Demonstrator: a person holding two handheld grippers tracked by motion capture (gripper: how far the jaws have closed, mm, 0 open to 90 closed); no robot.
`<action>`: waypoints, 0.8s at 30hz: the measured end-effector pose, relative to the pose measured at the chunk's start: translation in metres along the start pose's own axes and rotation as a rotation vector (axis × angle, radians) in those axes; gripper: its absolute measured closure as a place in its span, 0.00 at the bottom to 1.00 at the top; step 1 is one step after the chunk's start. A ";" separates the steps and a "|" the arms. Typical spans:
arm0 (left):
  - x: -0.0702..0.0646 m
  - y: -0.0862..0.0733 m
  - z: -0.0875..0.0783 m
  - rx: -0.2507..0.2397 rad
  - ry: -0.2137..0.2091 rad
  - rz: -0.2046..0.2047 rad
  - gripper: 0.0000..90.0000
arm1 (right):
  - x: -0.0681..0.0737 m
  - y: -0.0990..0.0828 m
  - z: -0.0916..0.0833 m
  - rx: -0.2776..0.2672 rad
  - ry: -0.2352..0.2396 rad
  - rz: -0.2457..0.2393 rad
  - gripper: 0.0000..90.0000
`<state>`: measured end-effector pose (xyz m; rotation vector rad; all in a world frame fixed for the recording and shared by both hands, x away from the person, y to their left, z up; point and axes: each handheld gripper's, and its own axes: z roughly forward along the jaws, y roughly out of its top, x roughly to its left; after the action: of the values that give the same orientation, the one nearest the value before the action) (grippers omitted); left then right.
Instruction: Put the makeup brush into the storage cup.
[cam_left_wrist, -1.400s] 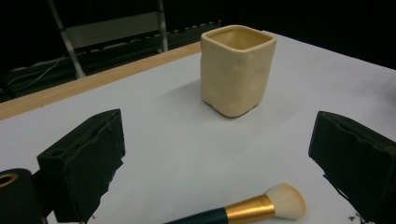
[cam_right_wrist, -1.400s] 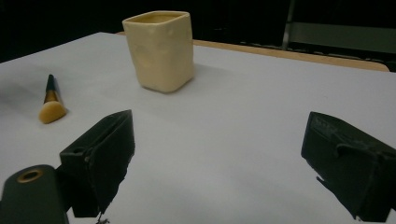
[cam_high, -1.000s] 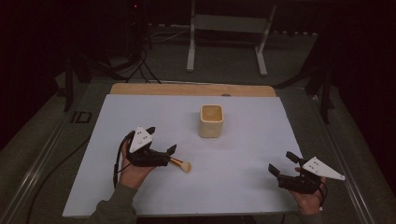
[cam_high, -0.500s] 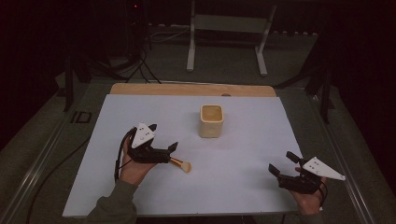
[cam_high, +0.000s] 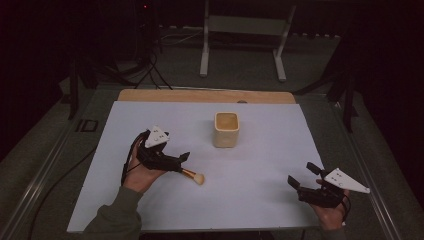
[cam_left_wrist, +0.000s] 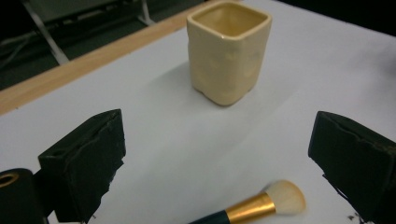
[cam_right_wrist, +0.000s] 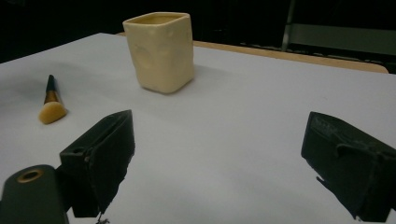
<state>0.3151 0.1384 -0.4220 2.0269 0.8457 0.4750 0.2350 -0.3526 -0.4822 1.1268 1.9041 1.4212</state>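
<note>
The makeup brush (cam_high: 192, 175) is seen lying flat on the white table (cam_high: 260, 200), at about 7 o'clock from the cream cup (cam_high: 226, 129), its handle between the widely parted jaws of the left gripper (cam_high: 181, 163). The left gripper is held low, pointing toward 3 o'clock. The right gripper (cam_high: 301, 176), jaws wide, is rested well apart at 5 o'clock. Little change from the earlier frame is noted.

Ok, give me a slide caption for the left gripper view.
Left gripper, jaws open, poised over a makeup brush lying before a cream square cup.
</note>
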 end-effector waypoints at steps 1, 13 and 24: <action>0.001 0.001 0.001 0.014 -0.001 0.004 0.05 | 0.000 0.000 0.000 0.000 0.000 0.000 0.11; -0.001 0.003 0.019 0.224 -0.047 0.097 0.06 | 0.000 0.000 0.000 0.000 0.002 0.003 0.11; -0.005 0.009 0.034 0.414 -0.112 0.233 0.07 | 0.000 0.000 0.000 0.002 0.003 0.003 0.11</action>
<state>0.3356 0.1114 -0.4331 2.5252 0.6829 0.3274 0.2349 -0.3526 -0.4821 1.1293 1.9069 1.4236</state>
